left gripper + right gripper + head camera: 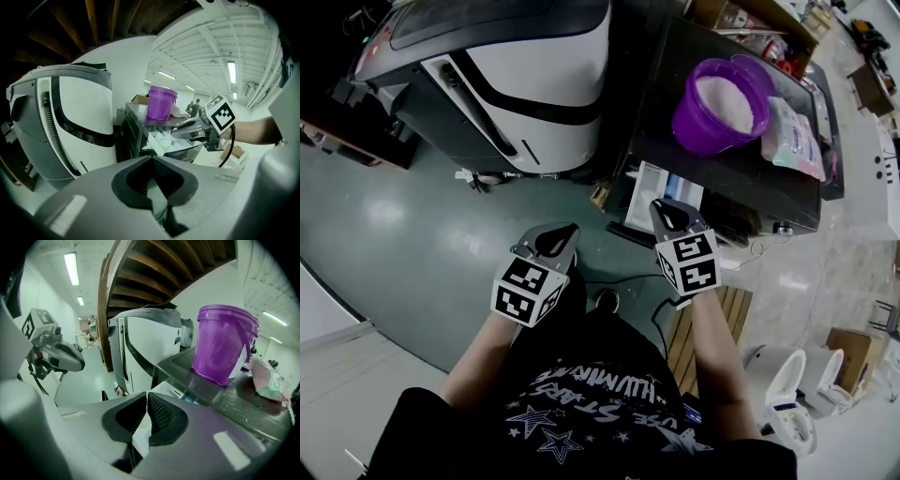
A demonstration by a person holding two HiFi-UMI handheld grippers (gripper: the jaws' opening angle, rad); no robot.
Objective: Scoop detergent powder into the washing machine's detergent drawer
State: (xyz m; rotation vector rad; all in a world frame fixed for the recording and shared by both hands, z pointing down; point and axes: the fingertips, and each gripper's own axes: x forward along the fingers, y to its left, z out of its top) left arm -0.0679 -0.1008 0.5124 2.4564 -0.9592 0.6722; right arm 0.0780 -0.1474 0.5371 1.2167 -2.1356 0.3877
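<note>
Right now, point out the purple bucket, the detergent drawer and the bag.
purple bucket (692, 129): head view, outer wall.
detergent drawer (644, 193): head view, white left part.
bag (794, 141): head view, its middle.

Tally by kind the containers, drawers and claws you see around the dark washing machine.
Purple bucket: 1
Plastic bag: 1
Open drawer: 1
Claws: 2, left claw and right claw
Total: 5

the detergent drawer (654, 192), white with a blue section, stands pulled out from the front of the dark washing machine (661, 112), just ahead of the right tool (667, 214). farther beyond the tool, an upright purple bucket (694, 122) on the machine's top holds white powder (727, 101).
</note>
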